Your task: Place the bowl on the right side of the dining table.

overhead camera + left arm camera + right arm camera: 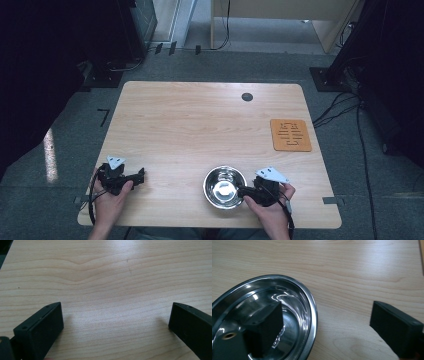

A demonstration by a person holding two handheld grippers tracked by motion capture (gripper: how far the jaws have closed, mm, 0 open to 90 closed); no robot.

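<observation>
Bowl (224,187) rim sits between my right gripper (322,322) jaws, apart, not yet clamped; left gripper (116,322) idle, jaws apart.

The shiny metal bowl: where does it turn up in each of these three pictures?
High view: the bowl sits near the table's front edge, right of centre, at the right gripper.
Left gripper view: bare wood between the jaws, no bowl.
Right gripper view: lower left, one jaw inside its rim, the other outside.
Shared landmark: the light wooden table.
</observation>
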